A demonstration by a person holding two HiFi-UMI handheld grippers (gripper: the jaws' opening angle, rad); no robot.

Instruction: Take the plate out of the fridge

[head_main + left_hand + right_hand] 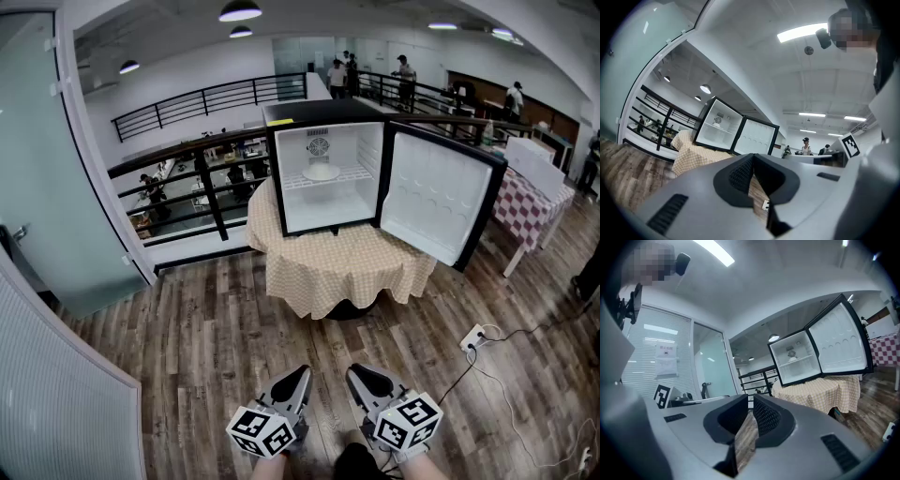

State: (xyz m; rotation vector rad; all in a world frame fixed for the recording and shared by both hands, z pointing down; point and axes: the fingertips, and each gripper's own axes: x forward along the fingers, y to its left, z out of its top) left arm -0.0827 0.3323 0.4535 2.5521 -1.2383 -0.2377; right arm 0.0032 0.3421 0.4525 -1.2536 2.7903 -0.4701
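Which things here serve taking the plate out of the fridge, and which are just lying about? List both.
For the job: plate, inside the fridge; its door, open; left gripper and right gripper, both shut, empty.

Just lying about: power strip on the floor; red-checked table; railing.

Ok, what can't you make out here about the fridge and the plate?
- Plate: too small in every view to tell whether anything lies on it.
- Fridge door: its outer face is turned away from all cameras.
- Checked cloth: in the head view, covers whatever the fridge stands on.
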